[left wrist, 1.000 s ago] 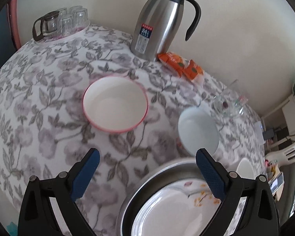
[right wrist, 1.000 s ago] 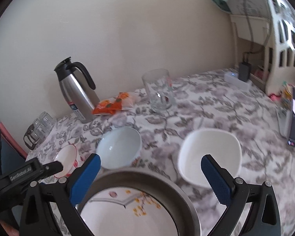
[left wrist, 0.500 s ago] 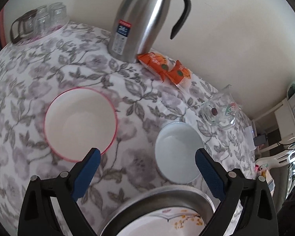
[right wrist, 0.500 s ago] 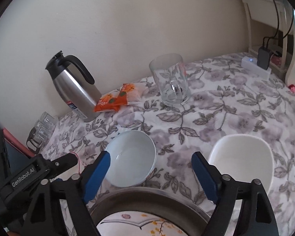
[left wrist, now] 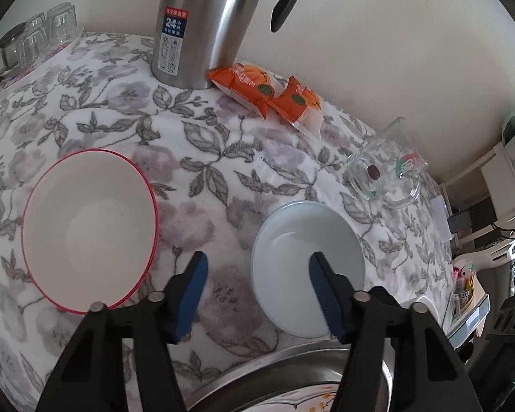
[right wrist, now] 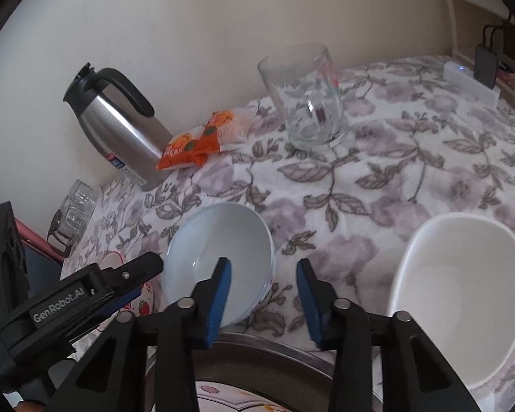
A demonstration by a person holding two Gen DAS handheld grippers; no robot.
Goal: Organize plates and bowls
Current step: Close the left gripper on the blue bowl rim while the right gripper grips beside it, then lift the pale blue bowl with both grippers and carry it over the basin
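Bowls and plate sit on the floral tablecloth (left wrist: pixel 223 144). Largest we see: metal basin (right wrist: pixel 278 350) at near edge, floral plate (right wrist: pixel 243 403) inside it. Then white squarish bowl (right wrist: pixel 463 295) at right, red-rimmed bowl (left wrist: pixel 89 226) at left, pale blue bowl (left wrist: pixel 307 264) between them. Left gripper (left wrist: pixel 257 266) and right gripper (right wrist: pixel 262 271) have just been closing; both half spread, straddling opposite sides of the blue bowl's rim, pads not pressing. Far: steel thermos jug (left wrist: pixel 209 24), glass mug (right wrist: pixel 305 99), orange snack packets (left wrist: pixel 264 91).
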